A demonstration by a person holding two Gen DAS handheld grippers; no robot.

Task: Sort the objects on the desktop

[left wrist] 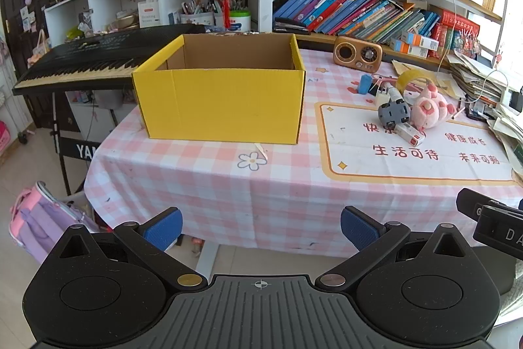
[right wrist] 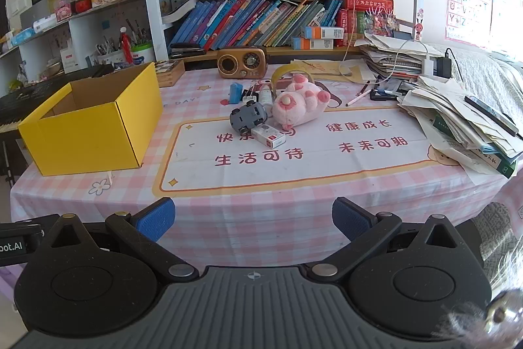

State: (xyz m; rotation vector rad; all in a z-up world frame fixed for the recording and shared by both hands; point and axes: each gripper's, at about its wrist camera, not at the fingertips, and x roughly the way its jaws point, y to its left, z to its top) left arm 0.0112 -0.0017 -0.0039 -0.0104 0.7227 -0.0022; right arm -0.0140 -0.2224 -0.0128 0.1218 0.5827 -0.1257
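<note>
An empty yellow cardboard box [left wrist: 219, 100] [right wrist: 88, 126] stands open-topped on the left of the pink checked tablecloth [left wrist: 261, 185]. A cluster lies mid-table: a pink plush toy [right wrist: 299, 103] [left wrist: 428, 108], a grey toy car [right wrist: 247, 116] [left wrist: 394, 115], a small white and red carton [right wrist: 269, 135] [left wrist: 410, 133], a blue eraser-like block [right wrist: 234, 93] [left wrist: 363, 84], a white tube [right wrist: 266, 95] and a tape roll [right wrist: 287, 72] [left wrist: 415, 77]. My left gripper [left wrist: 261, 228] and right gripper [right wrist: 254, 219] hover open at the table's near edge, nothing between their blue pads.
A brown retro radio [right wrist: 242, 62] sits at the back. Stacked papers and books [right wrist: 464, 120] crowd the right side, with pens [right wrist: 359, 94] beside them. A black keyboard [left wrist: 98, 58] stands left of the table, a backpack [left wrist: 39, 221] on the floor. Bookshelves rise behind.
</note>
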